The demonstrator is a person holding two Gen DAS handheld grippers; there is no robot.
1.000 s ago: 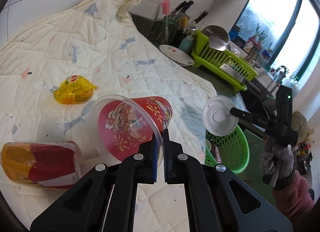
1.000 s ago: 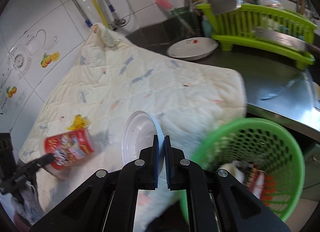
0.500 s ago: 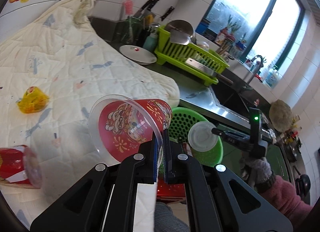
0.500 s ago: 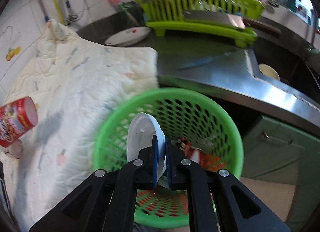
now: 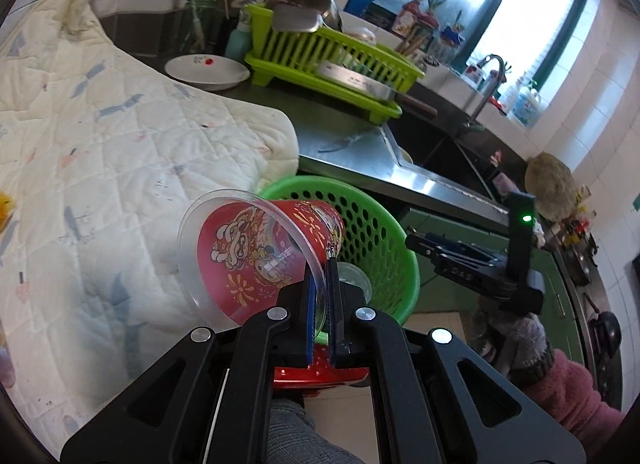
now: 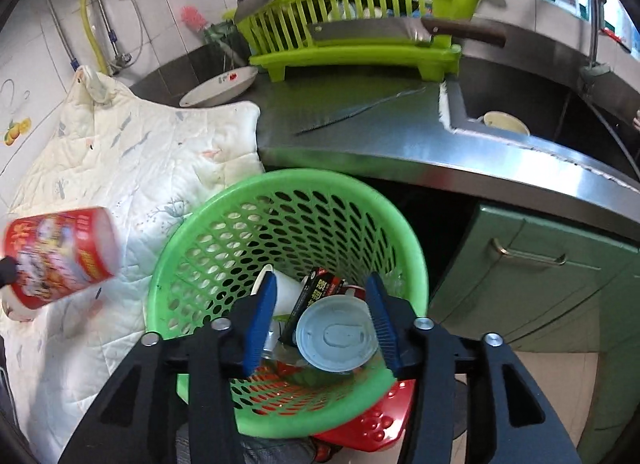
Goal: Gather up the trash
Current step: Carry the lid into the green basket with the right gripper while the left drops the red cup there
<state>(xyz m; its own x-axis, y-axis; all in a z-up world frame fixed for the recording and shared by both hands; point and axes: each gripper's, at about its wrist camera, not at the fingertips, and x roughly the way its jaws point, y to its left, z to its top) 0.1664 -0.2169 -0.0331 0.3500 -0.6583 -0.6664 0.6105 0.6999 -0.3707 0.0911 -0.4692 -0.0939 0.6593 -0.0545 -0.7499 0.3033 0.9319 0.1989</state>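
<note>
My left gripper (image 5: 319, 284) is shut on the clear rim of a red printed plastic cup (image 5: 256, 260), held on its side just left of the green mesh basket (image 5: 384, 219). In the right wrist view the same cup (image 6: 60, 254) hangs over the quilt at the far left. My right gripper (image 6: 322, 288) hovers over the basket (image 6: 280, 179) with its jaws opening. The white round lid (image 6: 338, 338) lies below and between them on other trash, and neither pad touches it. A black packet (image 6: 316, 292) and a white cup (image 6: 280, 288) also lie in the basket.
A cream quilt (image 6: 132, 167) covers the counter on the left. Behind it stand a white plate (image 6: 220, 85) and a green dish rack (image 6: 352, 23) with a cleaver (image 6: 372, 31). A knife (image 6: 360, 109) lies on the steel counter by the sink (image 6: 520, 111). A red stool (image 6: 372, 428) bears the basket.
Both grippers swung right, from over the quilt to the basket. The right gripper's jaws spread and the white lid dropped into the basket. The left gripper kept its hold on the cup.
</note>
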